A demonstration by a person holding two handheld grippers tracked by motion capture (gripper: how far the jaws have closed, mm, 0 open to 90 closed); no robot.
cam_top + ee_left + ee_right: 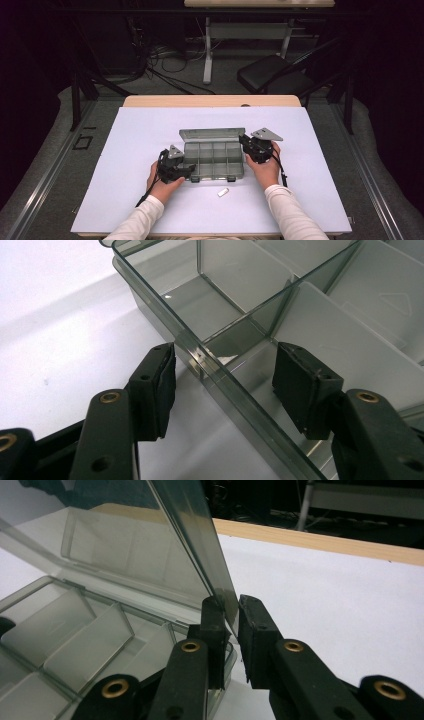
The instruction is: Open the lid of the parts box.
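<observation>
Midway through swinging the lid (165,545) of the clear organizer box (214,159) at table centre. Right gripper (234,625) pinched narrow on the lid's right edge, hand low at the box's right. Left gripper (225,385) wide, straddling the near-left wall (220,385), not clamped. Next, probably: steady base, guide lid along its hinge arc.

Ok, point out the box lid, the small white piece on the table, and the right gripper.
box lid (150,545), right gripper view, on its clear panel.
small white piece (223,192), high view, on its middle.
right gripper (234,630), right gripper view, midway between its fingertips, which pinch the lid's edge.
</observation>
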